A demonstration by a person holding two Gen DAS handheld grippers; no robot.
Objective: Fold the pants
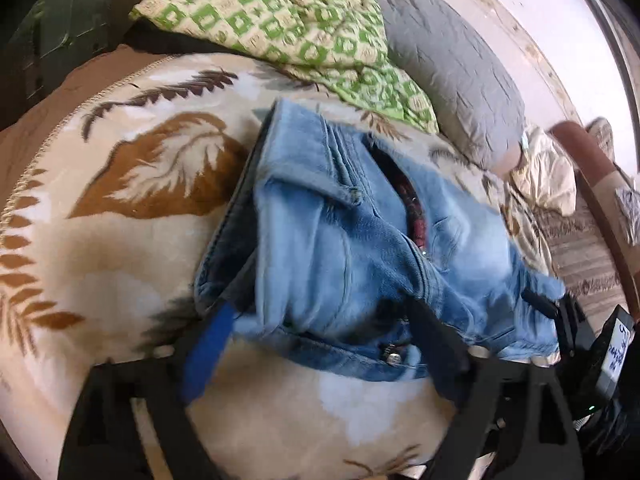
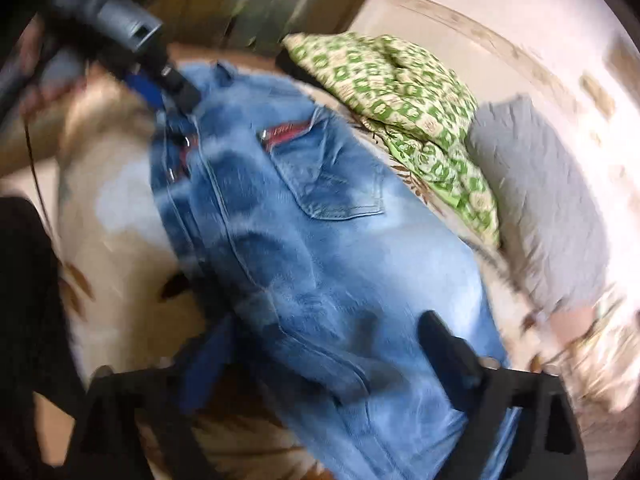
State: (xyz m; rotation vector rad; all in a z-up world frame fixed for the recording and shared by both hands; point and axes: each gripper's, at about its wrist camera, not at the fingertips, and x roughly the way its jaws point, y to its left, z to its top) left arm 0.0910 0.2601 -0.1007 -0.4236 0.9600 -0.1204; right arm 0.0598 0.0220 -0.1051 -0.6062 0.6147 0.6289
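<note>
Light-blue jeans (image 1: 340, 240) lie folded in a bundle on a beige leaf-patterned blanket (image 1: 120, 240). My left gripper (image 1: 320, 336) stands wide open at the waist end, one blue-taped finger and one black finger on either side of the denim near the metal button (image 1: 394, 358). In the right wrist view the jeans (image 2: 312, 240) show a back pocket (image 2: 332, 184). My right gripper (image 2: 326, 352) is also wide open, its fingers straddling the near end of the denim without pinching it. The left gripper (image 2: 168, 92) appears at the far waist end. The right wrist view is blurred.
A green-and-cream patterned quilt (image 1: 280, 20) and a grey pillow (image 1: 452, 72) lie behind the jeans against a pale wall. A brown chair arm (image 1: 588, 168) stands at the right. A person's dark clothing (image 2: 24, 300) fills the left edge.
</note>
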